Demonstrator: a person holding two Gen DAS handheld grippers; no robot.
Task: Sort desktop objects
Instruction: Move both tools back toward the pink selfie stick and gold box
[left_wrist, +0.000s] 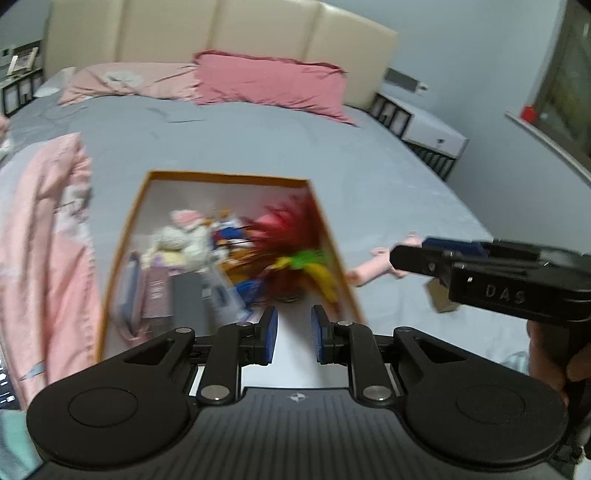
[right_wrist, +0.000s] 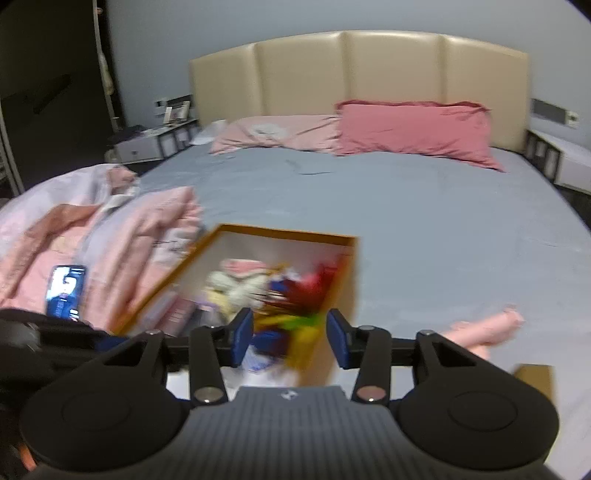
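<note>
An orange-rimmed box (left_wrist: 229, 176) lies on the grey bed, packed with several things: a red feather toy (left_wrist: 288, 225), a pale plush (left_wrist: 181, 240), and flat packets. My left gripper (left_wrist: 294, 334) hovers over its near end, open, with nothing between the blue pads. In the right wrist view, the box (right_wrist: 288, 233) sits just ahead of my right gripper (right_wrist: 290, 338). That gripper is open wide and empty. A pink soft toy (left_wrist: 373, 269) (right_wrist: 484, 328) lies on the sheet right of the box. The right gripper (left_wrist: 400, 258) shows side-on above it.
A small brown carton (left_wrist: 439, 299) (right_wrist: 535, 376) sits on the sheet near the pink toy. Pink clothing (right_wrist: 110, 236) with a lit phone (right_wrist: 64, 291) on it lies left of the box. Two pink pillows (right_wrist: 406, 129) rest against the headboard. Nightstands flank the bed.
</note>
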